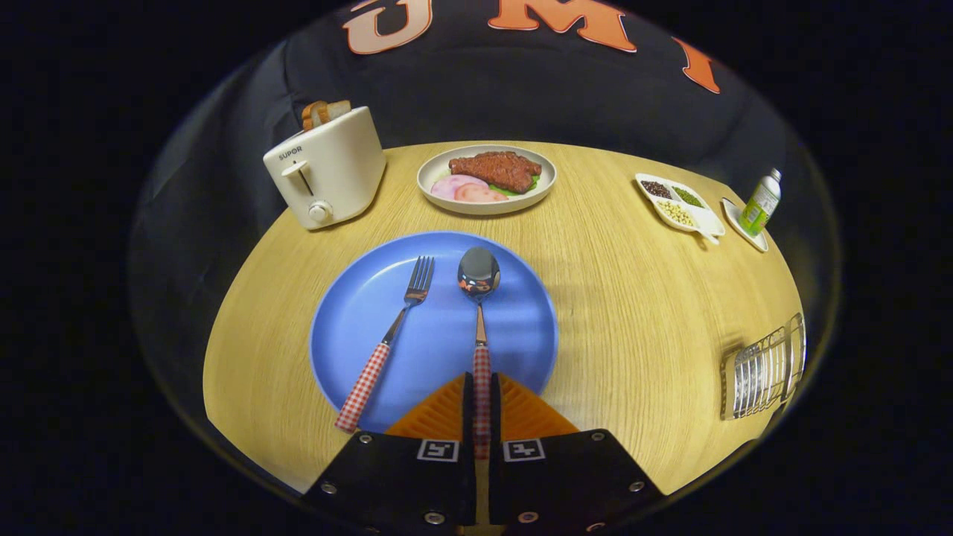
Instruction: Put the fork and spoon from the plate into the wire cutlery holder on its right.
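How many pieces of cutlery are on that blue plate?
2: the fork lies left on the blue plate; the spoon beside it, handle clamped in the gripper.

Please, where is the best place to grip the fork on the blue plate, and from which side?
Grip the fork by its checked handle, which overhangs the near rim of the plate, coming from above. The fingers are already closed on the handle of the spoon.
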The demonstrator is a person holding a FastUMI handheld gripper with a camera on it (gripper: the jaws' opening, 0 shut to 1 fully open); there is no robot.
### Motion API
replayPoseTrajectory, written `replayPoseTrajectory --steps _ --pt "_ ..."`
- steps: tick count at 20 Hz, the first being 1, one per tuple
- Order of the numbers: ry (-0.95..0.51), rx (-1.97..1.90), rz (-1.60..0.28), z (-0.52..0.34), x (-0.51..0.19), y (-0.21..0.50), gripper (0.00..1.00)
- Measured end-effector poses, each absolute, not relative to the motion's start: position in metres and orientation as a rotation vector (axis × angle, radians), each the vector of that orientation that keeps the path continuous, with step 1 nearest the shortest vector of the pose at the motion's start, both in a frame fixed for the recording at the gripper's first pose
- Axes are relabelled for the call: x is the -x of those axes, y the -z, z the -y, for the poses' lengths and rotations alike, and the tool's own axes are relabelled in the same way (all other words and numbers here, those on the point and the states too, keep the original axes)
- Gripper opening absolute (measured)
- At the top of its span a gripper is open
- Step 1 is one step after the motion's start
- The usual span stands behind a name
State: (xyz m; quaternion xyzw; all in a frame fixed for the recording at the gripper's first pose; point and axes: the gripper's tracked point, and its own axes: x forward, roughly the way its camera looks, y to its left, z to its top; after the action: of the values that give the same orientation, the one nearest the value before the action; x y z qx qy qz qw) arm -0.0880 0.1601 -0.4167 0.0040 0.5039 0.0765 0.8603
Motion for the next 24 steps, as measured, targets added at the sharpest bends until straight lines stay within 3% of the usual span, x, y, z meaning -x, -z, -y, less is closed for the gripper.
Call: replayPoseTrajectory --steps 10,17,24 --pt "-0.110 -0.034 -0.970 -0.057 0.090 0.337 0.07" --pt "0.024 -0.016 -1.040 0.054 0.121 0.320 0.07" --pt "-0.013 0.079 -1.159 0.113 0.145 0.301 0.07"
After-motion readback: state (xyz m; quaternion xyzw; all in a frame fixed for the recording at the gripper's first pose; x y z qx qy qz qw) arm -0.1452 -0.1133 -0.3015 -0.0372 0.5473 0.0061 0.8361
